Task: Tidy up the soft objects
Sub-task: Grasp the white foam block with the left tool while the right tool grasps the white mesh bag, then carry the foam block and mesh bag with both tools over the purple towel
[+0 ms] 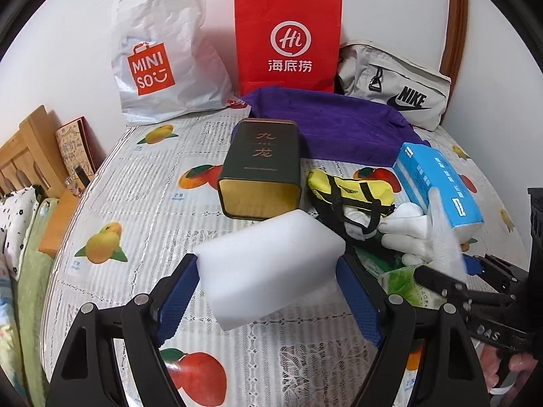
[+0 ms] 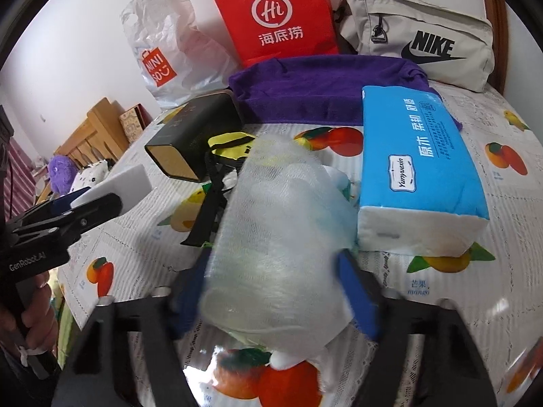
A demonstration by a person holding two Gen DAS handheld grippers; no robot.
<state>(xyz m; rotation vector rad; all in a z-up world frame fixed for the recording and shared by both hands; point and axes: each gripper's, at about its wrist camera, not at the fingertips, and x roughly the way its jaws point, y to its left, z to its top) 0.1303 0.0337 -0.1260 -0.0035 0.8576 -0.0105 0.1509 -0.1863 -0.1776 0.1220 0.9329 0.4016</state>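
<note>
White foam sponge (image 1: pixel 271 264) sits clamped in my left gripper (image 1: pixel 271 291) at the frame's lower centre, while my right gripper (image 2: pixel 275 291) squeezes a translucent foam sleeve (image 2: pixel 278 237) at lower centre beside the blue tissue pack (image 2: pixel 417 159).

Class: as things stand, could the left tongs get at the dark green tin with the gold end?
Probably not yet: the left tongs are shut on a white foam block, which fills them. The dark green tin lies just beyond on the fruit-print tablecloth, nothing between.
</note>
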